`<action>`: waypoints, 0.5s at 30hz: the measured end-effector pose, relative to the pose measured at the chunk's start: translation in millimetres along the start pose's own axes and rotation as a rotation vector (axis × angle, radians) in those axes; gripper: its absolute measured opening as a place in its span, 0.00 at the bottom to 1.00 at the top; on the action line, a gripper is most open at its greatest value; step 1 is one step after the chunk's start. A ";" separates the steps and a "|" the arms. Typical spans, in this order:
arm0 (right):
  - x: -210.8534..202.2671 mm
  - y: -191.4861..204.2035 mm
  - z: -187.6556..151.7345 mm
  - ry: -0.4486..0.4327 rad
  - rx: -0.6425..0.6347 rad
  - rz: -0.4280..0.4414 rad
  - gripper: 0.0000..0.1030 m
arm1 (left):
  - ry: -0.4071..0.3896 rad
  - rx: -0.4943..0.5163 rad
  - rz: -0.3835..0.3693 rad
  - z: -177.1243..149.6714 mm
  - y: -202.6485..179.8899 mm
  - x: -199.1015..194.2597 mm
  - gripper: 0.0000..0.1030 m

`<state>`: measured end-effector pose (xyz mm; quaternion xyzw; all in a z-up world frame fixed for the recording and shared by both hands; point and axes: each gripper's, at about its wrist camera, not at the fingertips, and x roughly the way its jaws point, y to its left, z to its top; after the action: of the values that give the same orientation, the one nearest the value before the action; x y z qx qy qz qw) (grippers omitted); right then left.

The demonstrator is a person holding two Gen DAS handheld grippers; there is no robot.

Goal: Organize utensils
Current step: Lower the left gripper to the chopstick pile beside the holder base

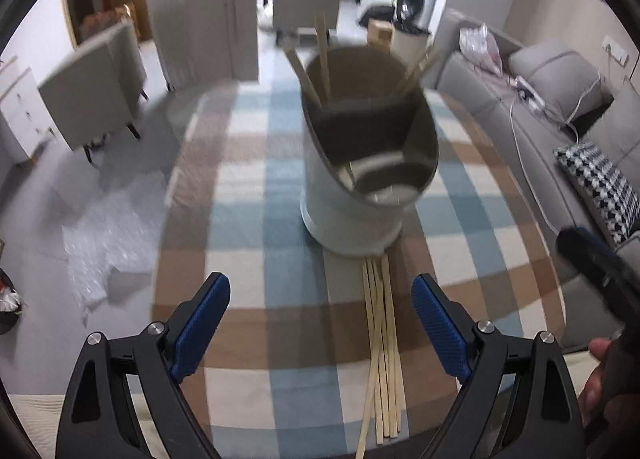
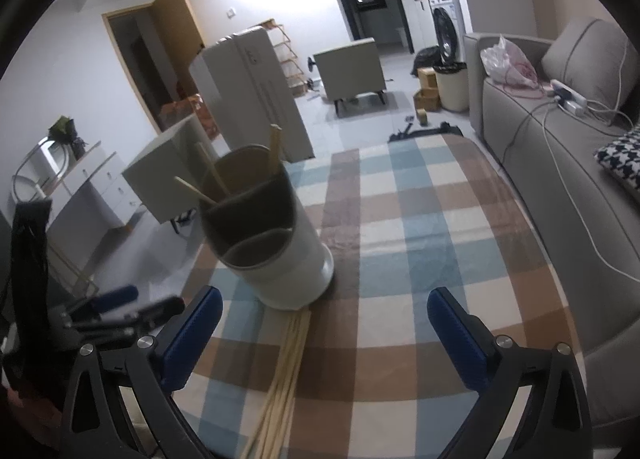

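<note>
While both jaws stand wide and empty, the left gripper (image 1: 320, 323) hangs over the loose pale wooden chopsticks (image 1: 382, 355), which lie on the checked cloth-covered counter (image 1: 248, 219) touching the base of the white two-compartment utensil holder (image 1: 352, 199). The right gripper (image 2: 324, 339) is just beside them. More sticks already stand in the holder's back compartment. Open cloth lies right of the holder, and the counter's left edge is near.

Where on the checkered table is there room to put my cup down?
The widest bare patch is the checkered tablecloth between the utensil holder and the sofa. There is bare cloth behind the holder too. It is crowded in front of the holder, where the loose chopsticks lie.
</note>
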<state>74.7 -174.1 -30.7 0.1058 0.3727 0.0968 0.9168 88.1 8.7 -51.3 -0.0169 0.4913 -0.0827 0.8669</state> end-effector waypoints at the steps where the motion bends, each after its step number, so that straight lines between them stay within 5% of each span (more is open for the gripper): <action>1: 2.7 -0.8 1.2 0.005 0.006 -0.003 1.00 | 0.020 0.011 -0.003 -1.7 -1.0 5.3 0.87; 7: 14.4 -14.4 13.3 0.011 0.056 -0.047 1.00 | 0.146 0.107 0.012 -13.0 -15.5 41.4 0.87; 15: 32.7 -28.7 14.8 0.072 0.083 -0.071 1.00 | 0.272 0.106 -0.003 -20.5 -23.0 66.4 0.86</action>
<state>110.9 -195.1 -49.6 0.1268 0.4124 0.0526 0.9006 101.1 -23.5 -115.8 0.0395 0.5992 -0.1112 0.7918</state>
